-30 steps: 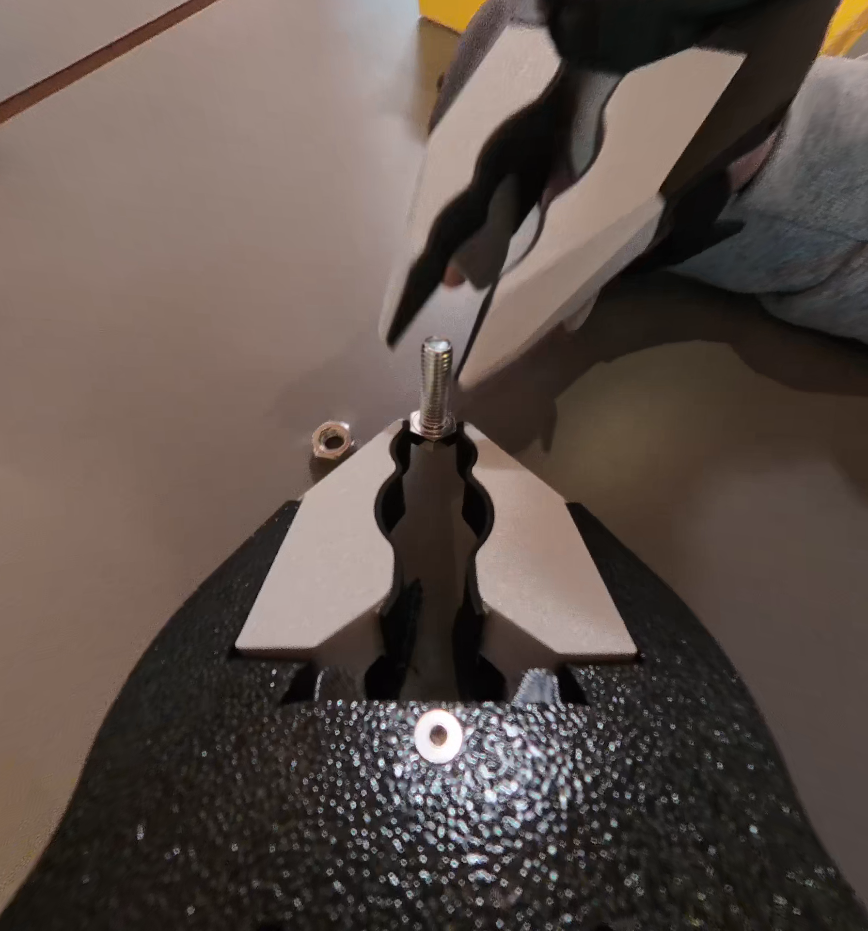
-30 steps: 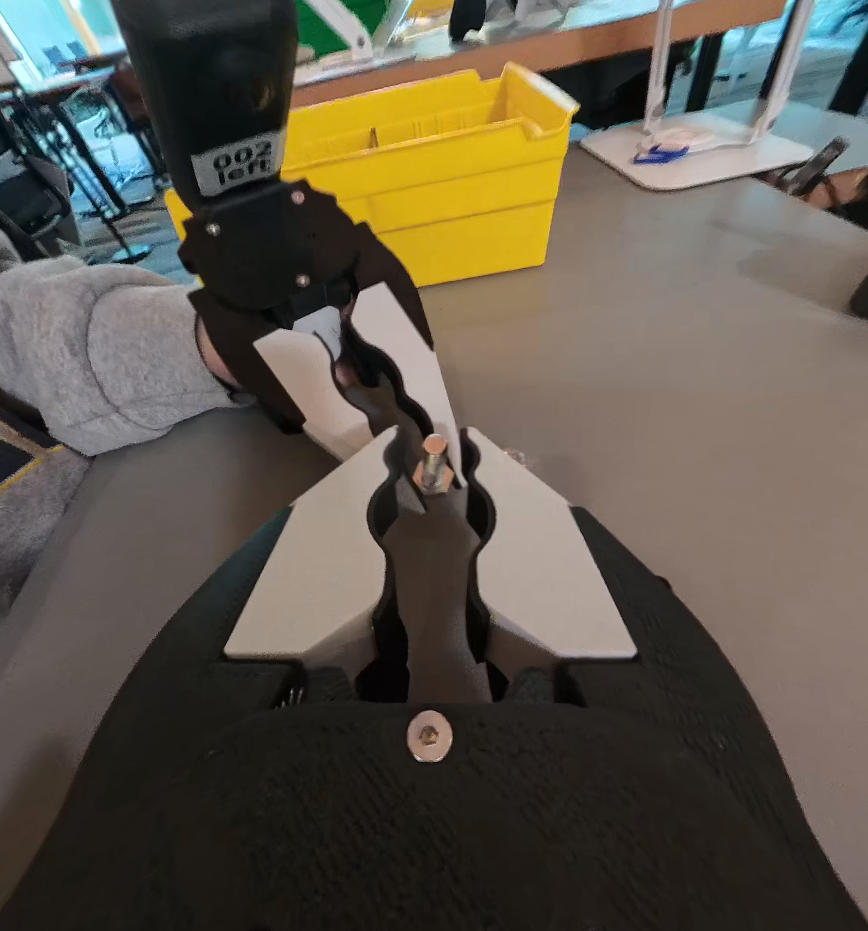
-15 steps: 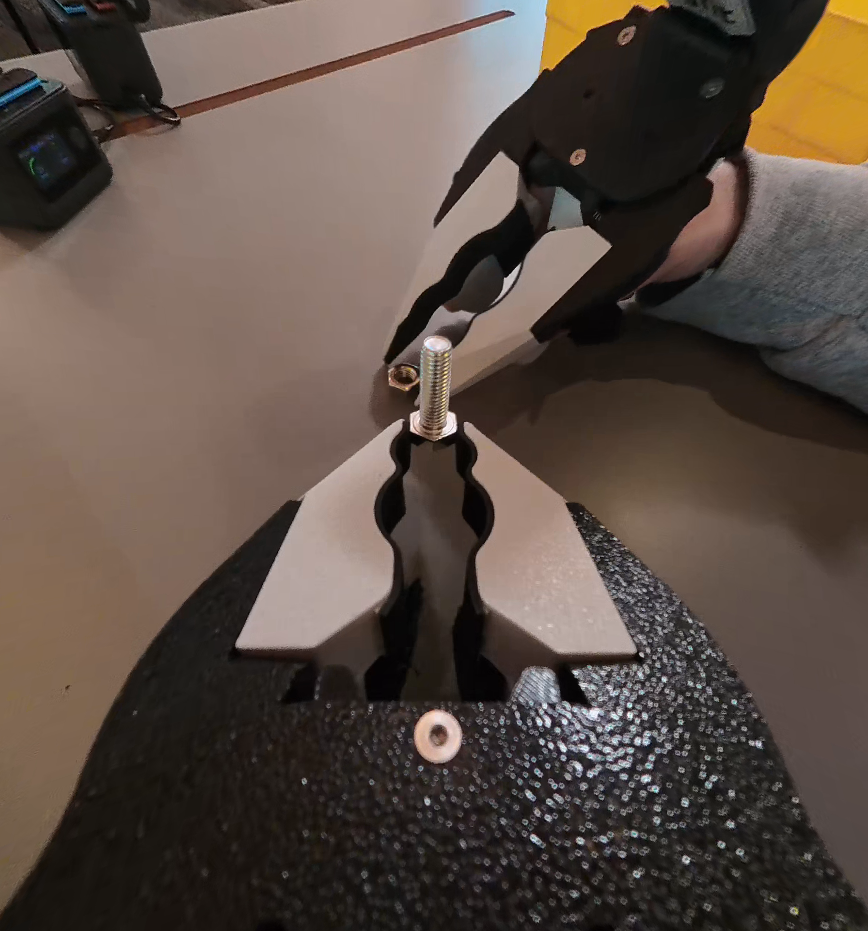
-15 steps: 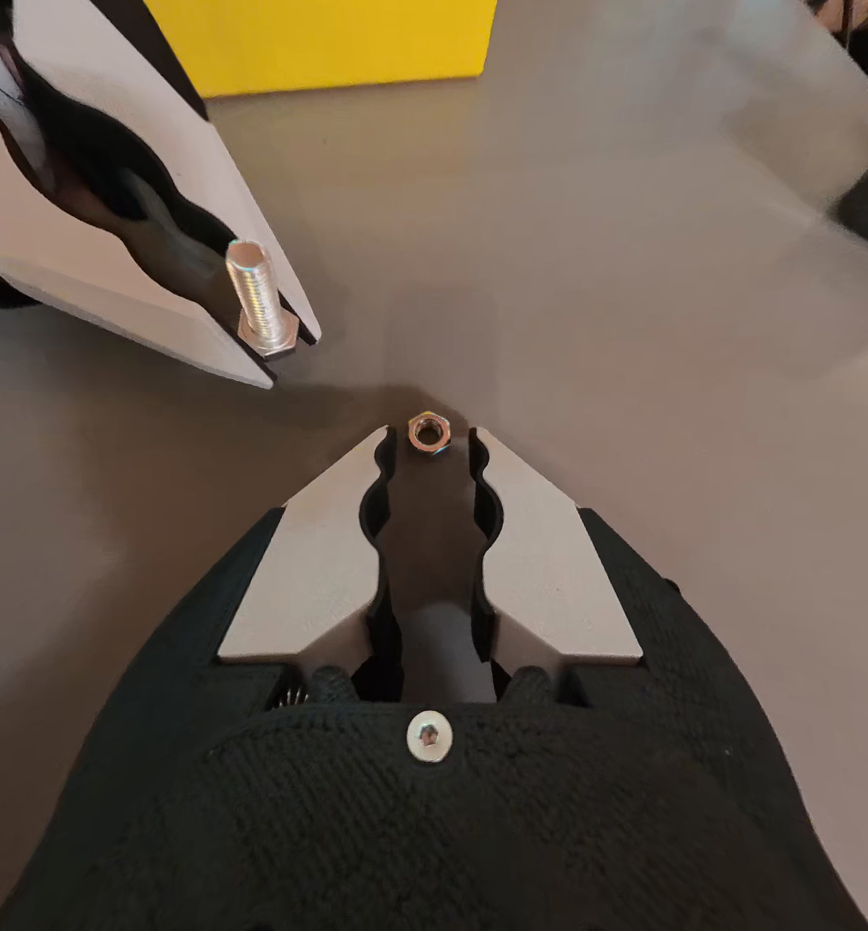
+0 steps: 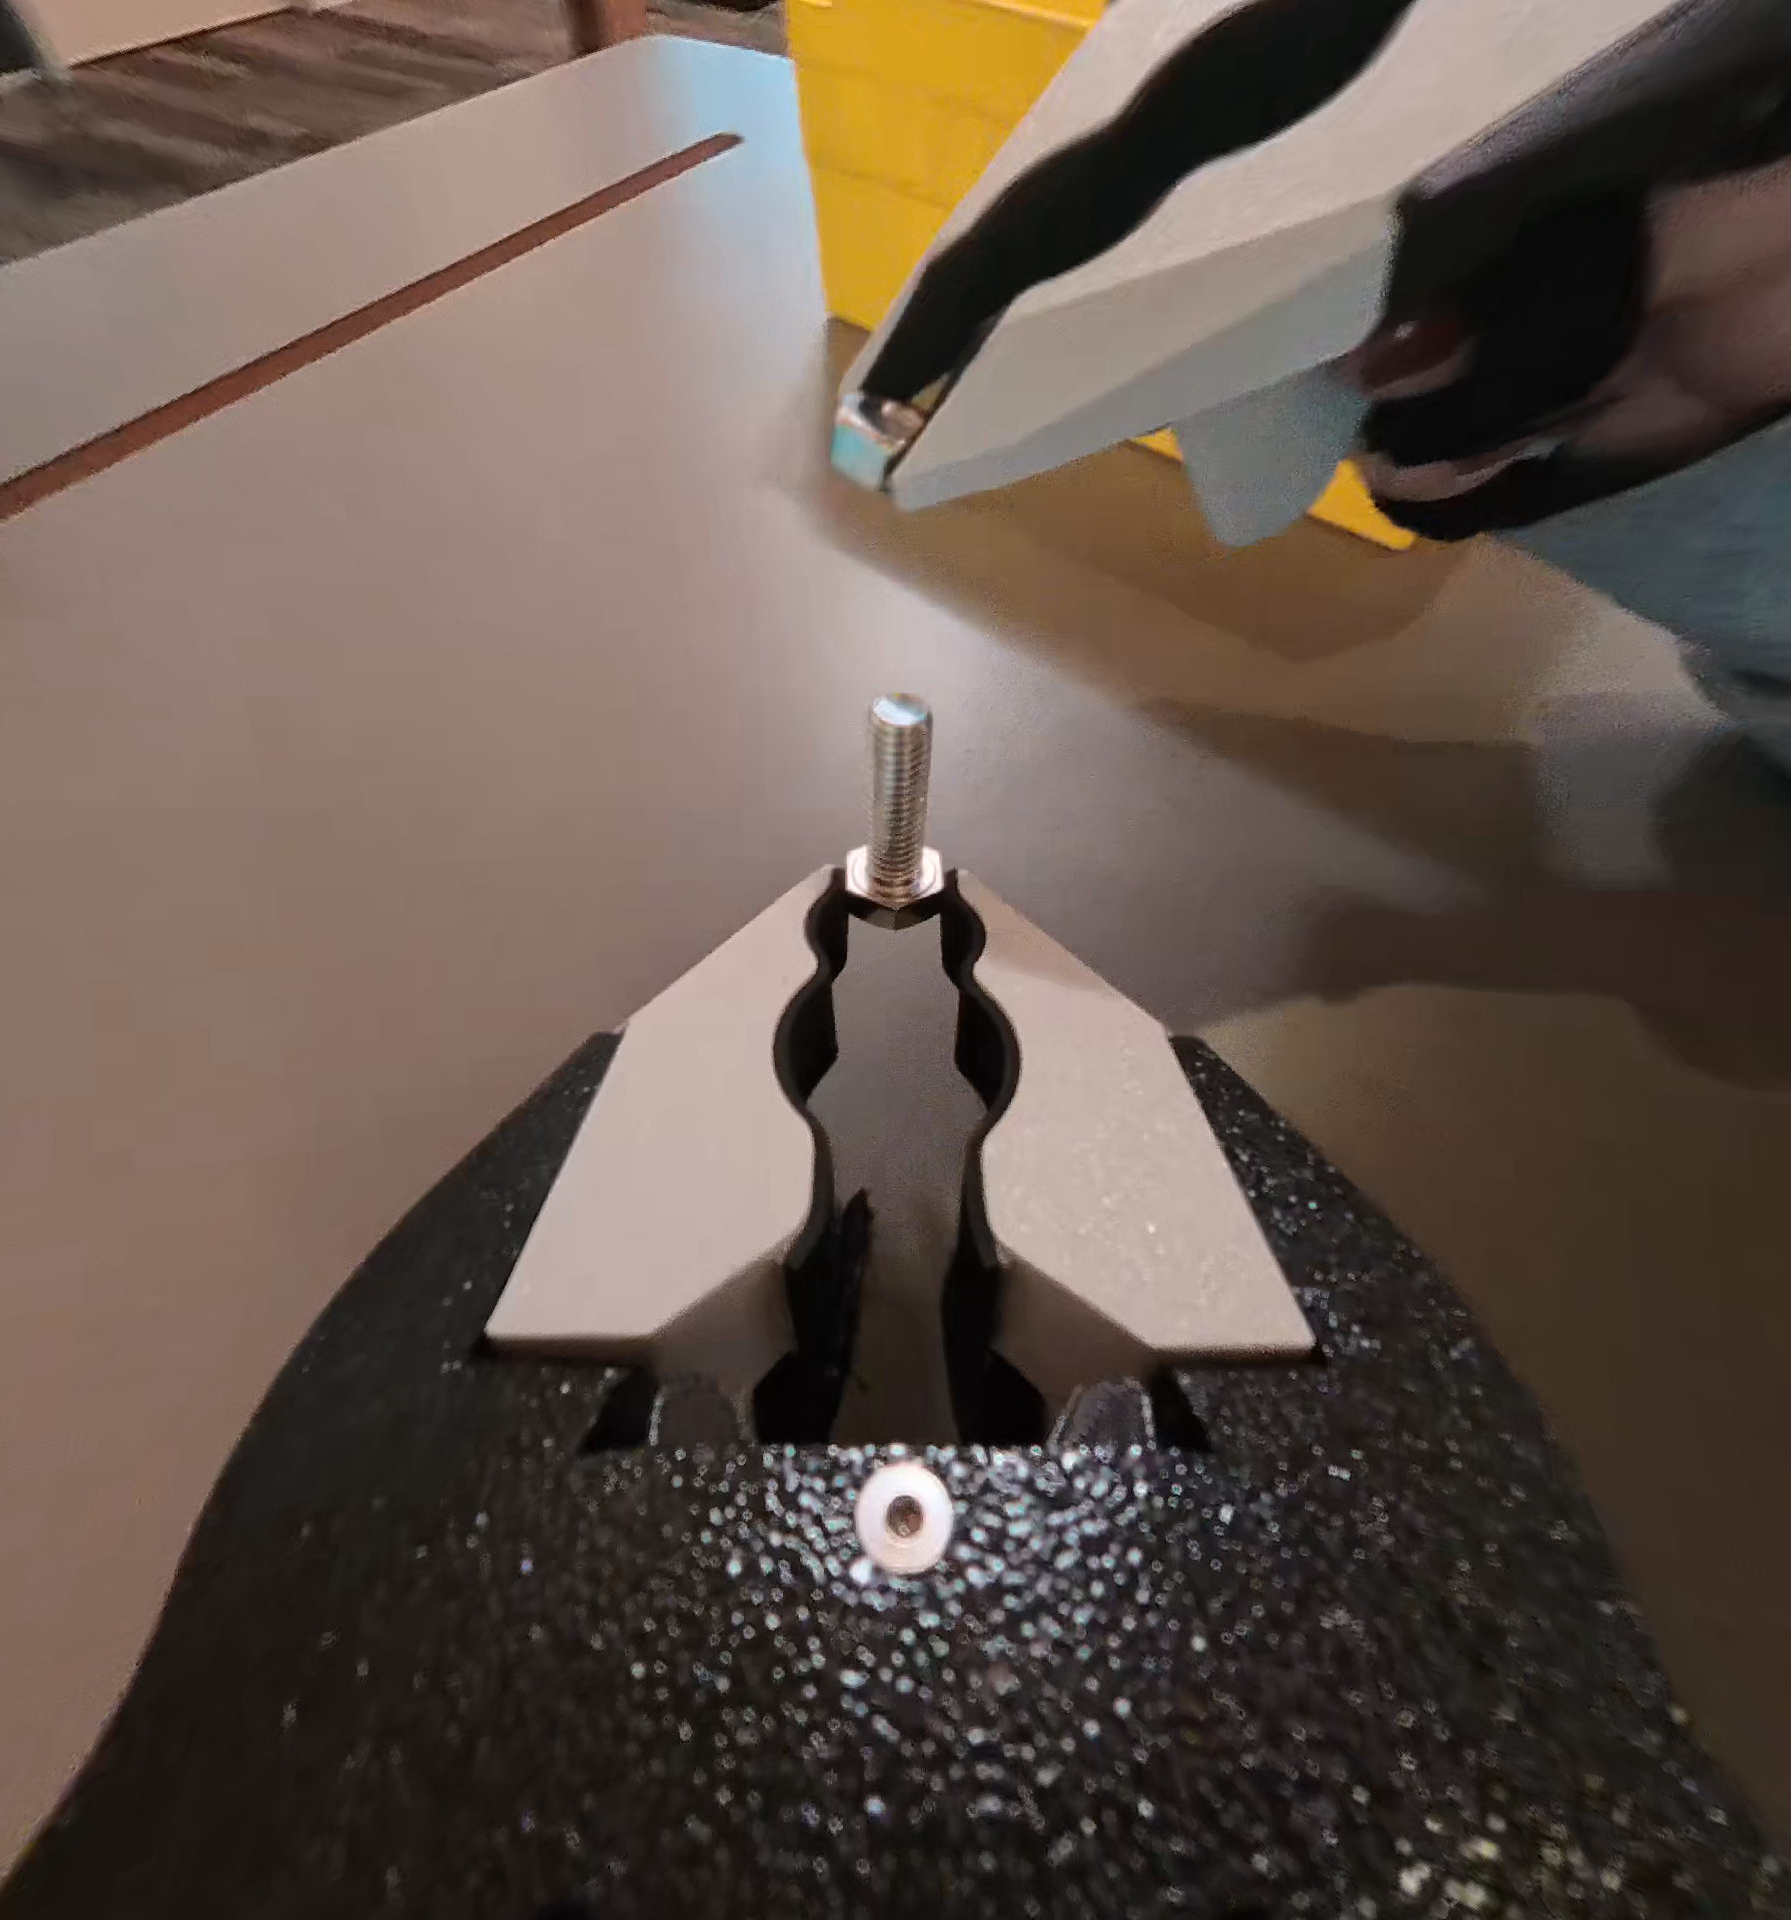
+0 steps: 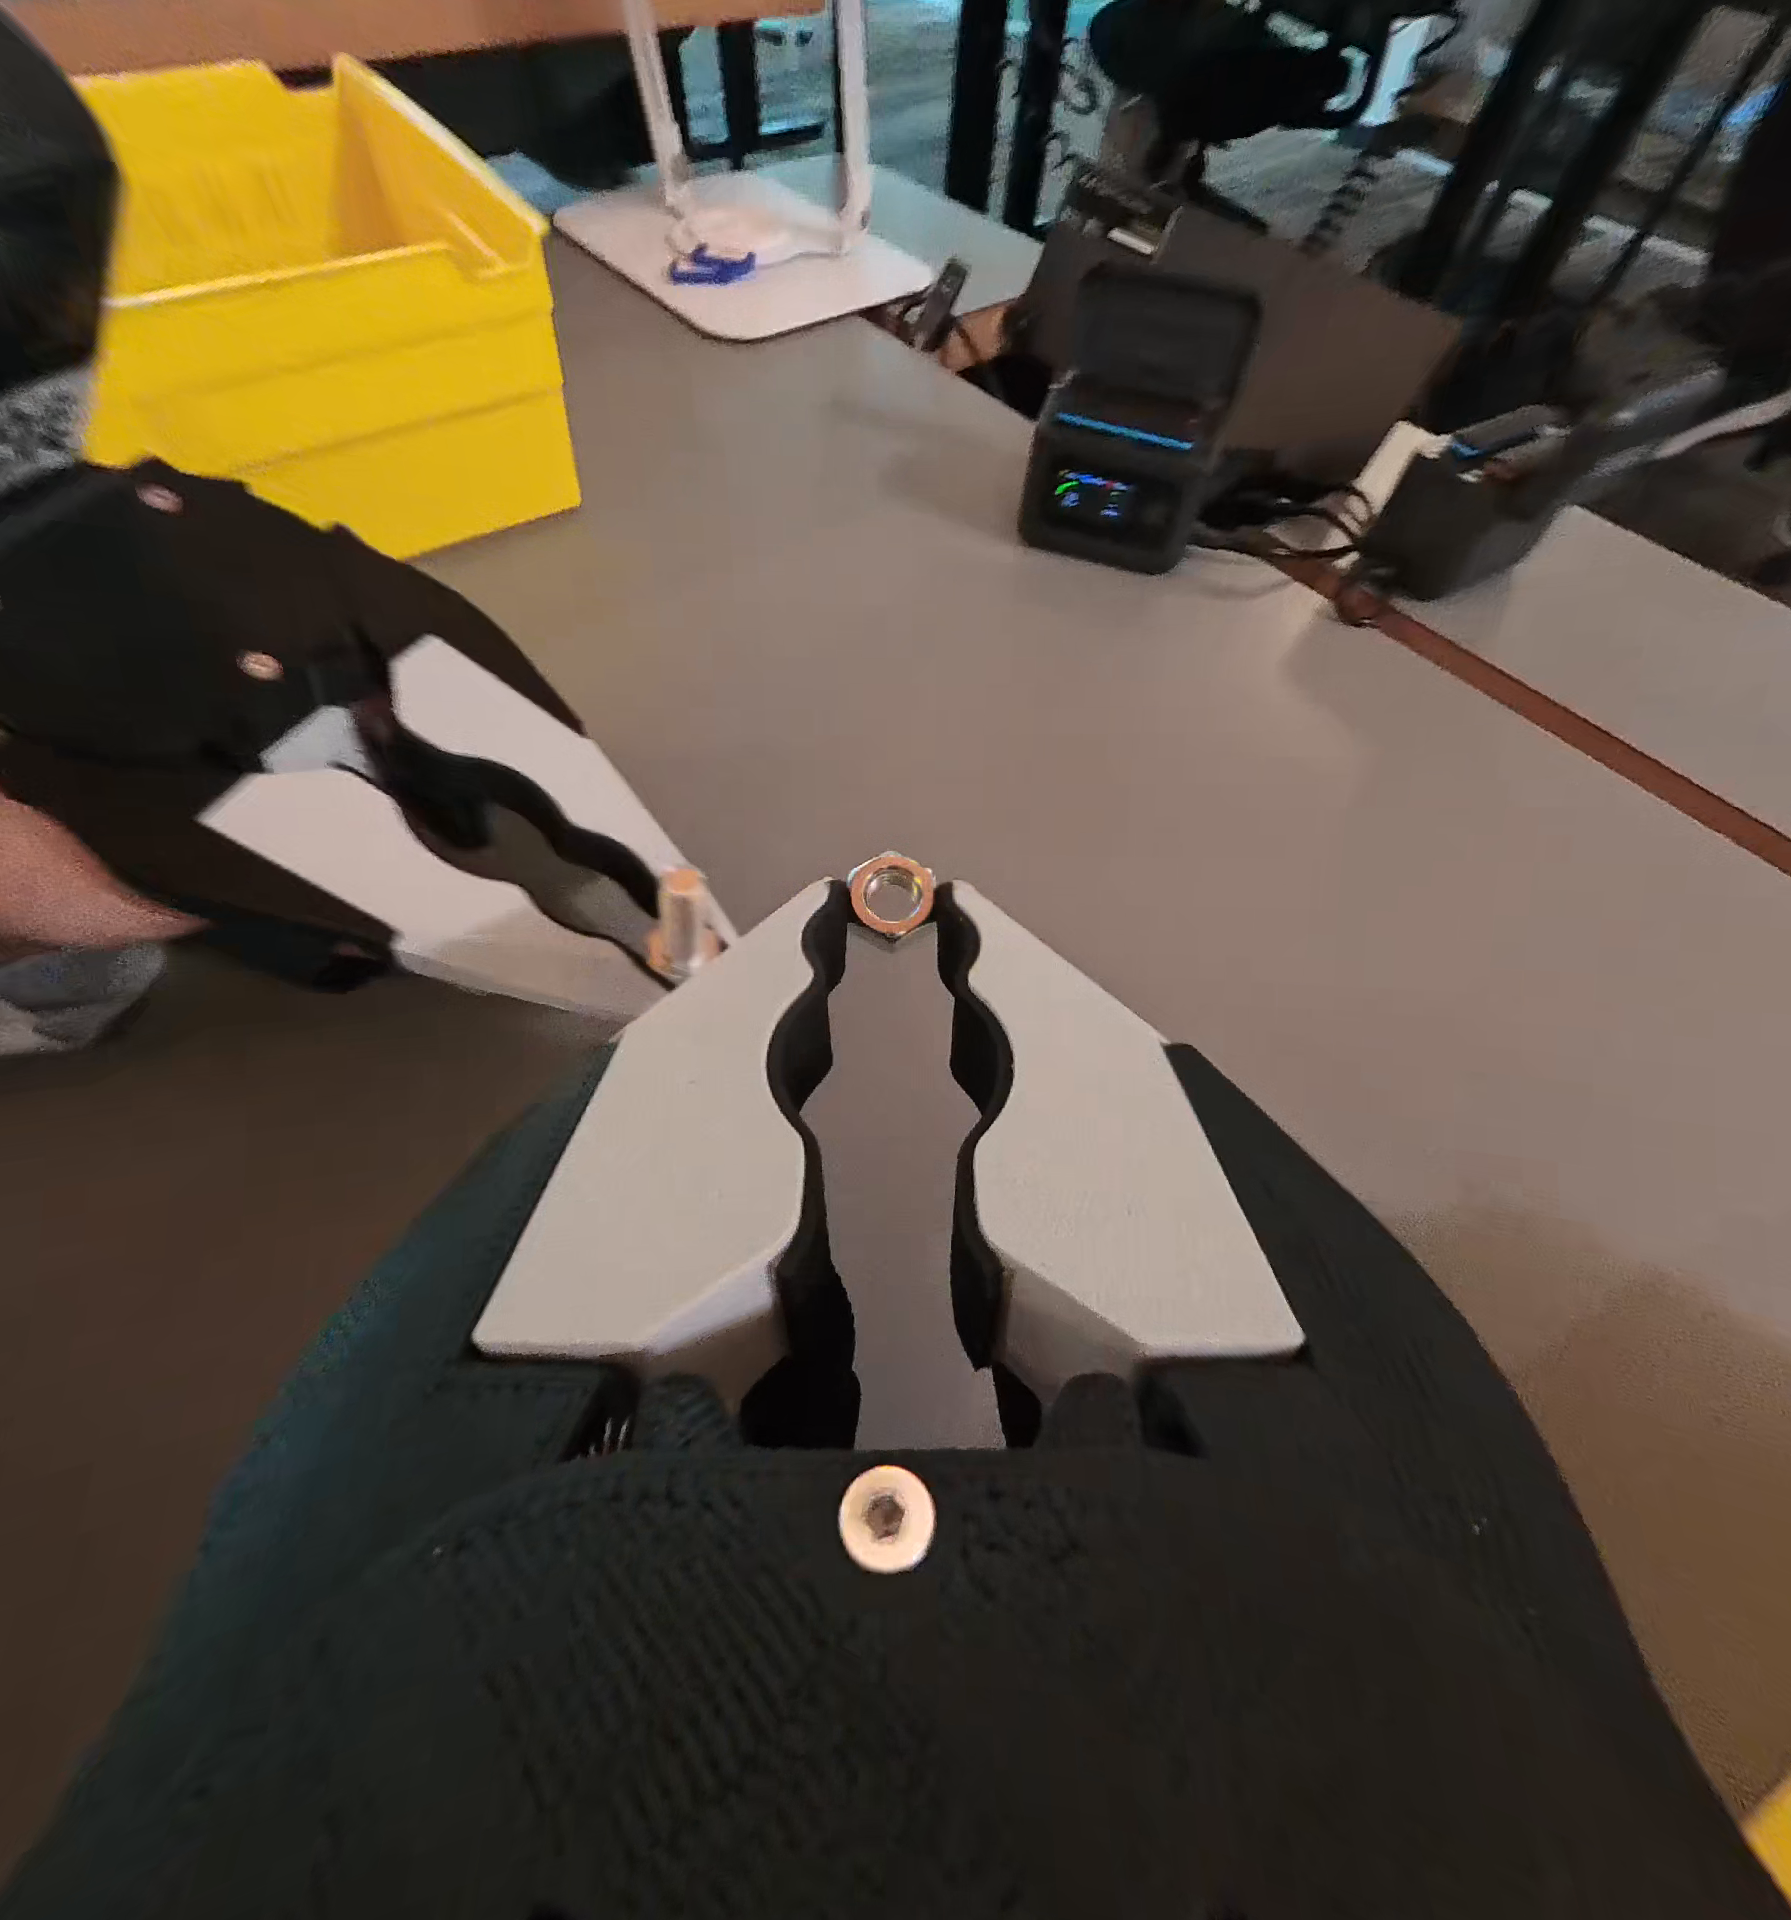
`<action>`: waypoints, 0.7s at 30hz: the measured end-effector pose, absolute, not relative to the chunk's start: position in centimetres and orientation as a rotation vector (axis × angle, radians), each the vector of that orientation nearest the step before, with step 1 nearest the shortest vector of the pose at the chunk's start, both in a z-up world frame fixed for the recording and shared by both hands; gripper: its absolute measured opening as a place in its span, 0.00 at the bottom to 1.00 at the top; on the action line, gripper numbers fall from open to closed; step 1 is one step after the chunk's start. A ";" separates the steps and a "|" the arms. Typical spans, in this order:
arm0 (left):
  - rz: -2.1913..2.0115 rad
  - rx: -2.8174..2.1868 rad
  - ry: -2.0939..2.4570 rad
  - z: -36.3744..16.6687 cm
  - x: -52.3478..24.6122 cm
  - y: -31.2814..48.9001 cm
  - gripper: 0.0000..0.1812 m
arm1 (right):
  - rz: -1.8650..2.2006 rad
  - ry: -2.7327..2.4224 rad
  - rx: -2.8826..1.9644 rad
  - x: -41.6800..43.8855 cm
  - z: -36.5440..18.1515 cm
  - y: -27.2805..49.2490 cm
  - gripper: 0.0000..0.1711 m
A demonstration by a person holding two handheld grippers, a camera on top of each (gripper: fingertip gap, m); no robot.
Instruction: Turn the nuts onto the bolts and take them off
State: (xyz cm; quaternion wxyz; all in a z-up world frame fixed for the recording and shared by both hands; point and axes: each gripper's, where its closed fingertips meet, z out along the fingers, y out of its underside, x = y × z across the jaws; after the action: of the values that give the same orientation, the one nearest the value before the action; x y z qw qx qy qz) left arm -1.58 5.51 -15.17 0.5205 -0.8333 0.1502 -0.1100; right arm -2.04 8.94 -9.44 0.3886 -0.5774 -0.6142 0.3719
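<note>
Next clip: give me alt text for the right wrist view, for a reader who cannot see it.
The right gripper pinches a small silver hex nut at its fingertips above a grey table. To its left, the left gripper holds a silver threaded bolt by the head; a yellow plastic bin stands behind.

Light was soft and dim; dark shadows fell on the table. Wide-angle distortion bent the edges. The far right gripper was motion-blurred.
</note>
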 end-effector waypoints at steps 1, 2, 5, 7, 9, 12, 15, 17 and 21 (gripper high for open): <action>-0.267 -2.001 0.402 -15.4 -1.1 6.3 0.08 | 0.946 -1.542 -1.472 -1.3 -9.1 9.0 0.09; -0.272 -2.012 0.440 -15.7 -0.6 6.9 0.09 | 0.942 -1.529 -1.473 -0.6 -8.8 8.9 0.09; -0.260 -2.035 0.537 -16.4 0.2 8.3 0.09 | 0.903 -1.507 -1.490 0.8 -8.8 8.9 0.09; -0.267 -2.059 0.573 -16.9 0.4 8.6 0.09 | 0.880 -1.499 -1.506 1.3 -9.0 9.0 0.09; -0.277 -2.097 0.591 -17.5 0.4 8.6 0.09 | 0.875 -1.505 -1.528 1.4 -9.7 9.1 0.09; -0.260 -2.140 0.640 -18.3 0.4 8.5 0.09 | 0.876 -1.515 -1.559 1.3 -10.9 9.1 0.09; -0.284 -2.148 0.643 -18.4 0.5 8.4 0.09 | 0.870 -1.521 -1.569 1.0 -11.7 9.2 0.09; -0.323 -2.163 0.637 -18.5 0.5 8.4 0.09 | 0.861 -1.526 -1.575 0.9 -12.1 9.3 0.09; -0.336 -2.154 0.669 -18.5 0.7 8.2 0.09 | 0.879 -1.532 -1.569 0.8 -12.1 9.2 0.09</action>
State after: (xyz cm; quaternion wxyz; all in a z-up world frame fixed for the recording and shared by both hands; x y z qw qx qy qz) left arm 0.65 8.23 -18.54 0.4174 -0.8584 0.2664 -0.1340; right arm 0.84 9.22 -12.08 0.3798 -0.6145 -0.5997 0.3443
